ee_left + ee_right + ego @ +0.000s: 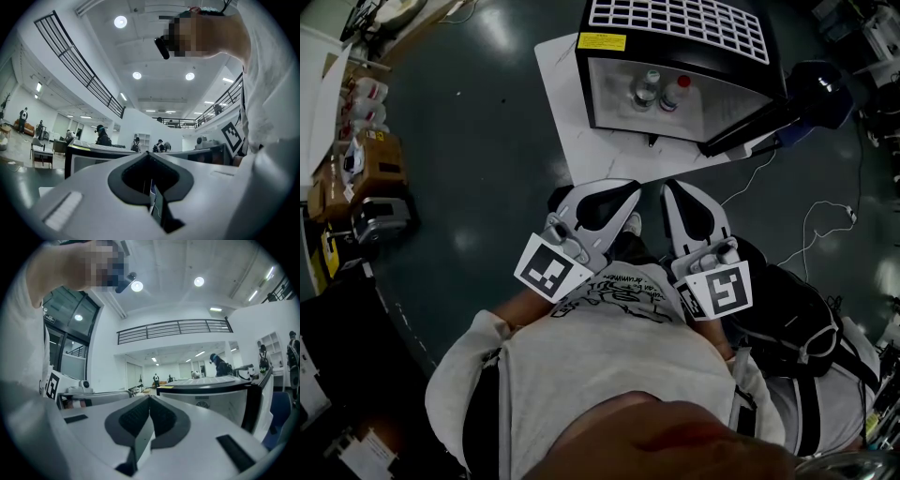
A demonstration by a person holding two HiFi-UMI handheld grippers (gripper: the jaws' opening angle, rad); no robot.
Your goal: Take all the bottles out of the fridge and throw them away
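Note:
A small black fridge (pixel 675 56) stands on the floor ahead with its door (pixel 750 127) swung open to the right. Inside stand two bottles, a clear one (pixel 646 89) and a red-capped one (pixel 674 94). My left gripper (pixel 630 187) and right gripper (pixel 668 186) are held side by side close to my body, both pointing at the fridge and well short of it. Both have their jaws closed together with nothing between them. The fridge also shows beyond the left gripper (pixel 149 157) as a black-topped box (pixel 93 157), and beyond the right gripper (pixel 149 399) as the fridge body (pixel 206 394).
The fridge rests on a white board (pixel 567 141) on the dark floor. Cardboard boxes and clutter (pixel 366 159) line the left side. A white cable (pixel 825 225) trails on the right, near a dark blue seat (pixel 820 89). A black bag (pixel 787 300) lies by my right side.

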